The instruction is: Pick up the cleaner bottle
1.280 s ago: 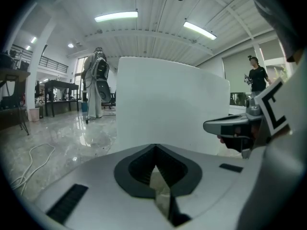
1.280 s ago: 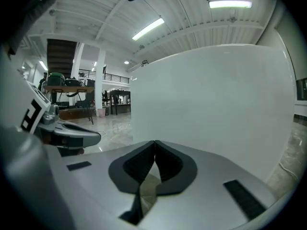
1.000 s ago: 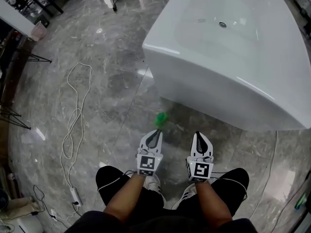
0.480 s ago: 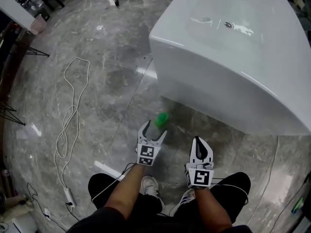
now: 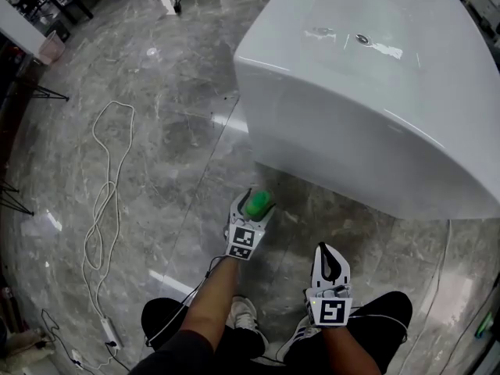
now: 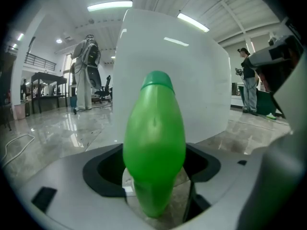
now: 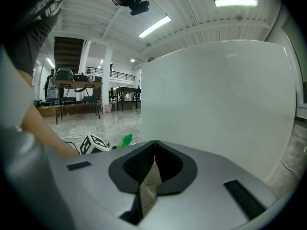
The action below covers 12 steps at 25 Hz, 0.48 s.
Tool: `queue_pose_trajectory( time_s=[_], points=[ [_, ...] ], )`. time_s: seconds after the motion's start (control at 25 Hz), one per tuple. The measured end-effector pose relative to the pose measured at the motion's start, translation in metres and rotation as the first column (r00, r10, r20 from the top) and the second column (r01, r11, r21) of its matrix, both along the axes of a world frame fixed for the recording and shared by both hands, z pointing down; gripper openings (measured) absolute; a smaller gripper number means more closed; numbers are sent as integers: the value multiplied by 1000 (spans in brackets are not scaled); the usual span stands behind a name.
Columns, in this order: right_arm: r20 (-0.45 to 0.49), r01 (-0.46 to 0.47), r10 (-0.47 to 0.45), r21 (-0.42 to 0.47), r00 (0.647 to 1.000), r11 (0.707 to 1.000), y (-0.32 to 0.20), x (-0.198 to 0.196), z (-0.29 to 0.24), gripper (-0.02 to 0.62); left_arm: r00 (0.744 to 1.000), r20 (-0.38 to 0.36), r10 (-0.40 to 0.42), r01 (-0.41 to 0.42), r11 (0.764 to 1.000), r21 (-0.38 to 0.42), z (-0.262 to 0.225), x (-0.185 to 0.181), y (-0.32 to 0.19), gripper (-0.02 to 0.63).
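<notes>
My left gripper (image 5: 251, 208) stands wide open around the green bottle (image 6: 154, 143), pads clear of it. The bottle stands upright on the grey floor (image 5: 156, 155), the white tub (image 5: 375, 92) at its 1 o'clock. My right gripper (image 5: 325, 251), at 4 o'clock of the left, is closed and empty

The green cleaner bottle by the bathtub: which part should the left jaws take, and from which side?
Probably its wide middle, below the cap: the green cleaner bottle stands upright and narrows toward the top, where a grip could slip. Come from the person's side, because the bathtub stands behind it. The left gripper has its open jaws on either side of the bottle there.
</notes>
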State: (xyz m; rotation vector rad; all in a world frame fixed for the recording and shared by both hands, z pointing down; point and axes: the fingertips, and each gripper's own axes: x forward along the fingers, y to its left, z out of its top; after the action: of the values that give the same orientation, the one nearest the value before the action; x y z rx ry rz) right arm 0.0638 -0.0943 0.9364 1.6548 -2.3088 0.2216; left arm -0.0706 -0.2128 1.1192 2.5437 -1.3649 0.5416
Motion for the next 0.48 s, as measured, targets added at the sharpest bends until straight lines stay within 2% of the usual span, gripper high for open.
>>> queue_pose_trajectory(
  time_s=[0.12, 0.36, 0.44, 0.48],
  points=[
    [13, 0, 0, 0, 1000, 1000, 4, 0, 2, 17, 1000, -1, 25, -25, 1000, 5, 6, 10, -9, 337],
    [-2, -7, 7, -7, 1000, 1000, 4, 0, 10, 17, 1000, -7, -12, 12, 1000, 26, 12, 7, -24, 331],
    [20, 13, -13, 21, 1000, 1000, 7, -3, 8, 17, 1000, 8, -20, 19, 1000, 24, 14, 6, -21, 300],
    [24, 19, -20, 29, 1000, 999, 9, -4, 7, 17, 1000, 15, -25, 24, 999, 23, 13, 6, -19, 263]
  ],
)
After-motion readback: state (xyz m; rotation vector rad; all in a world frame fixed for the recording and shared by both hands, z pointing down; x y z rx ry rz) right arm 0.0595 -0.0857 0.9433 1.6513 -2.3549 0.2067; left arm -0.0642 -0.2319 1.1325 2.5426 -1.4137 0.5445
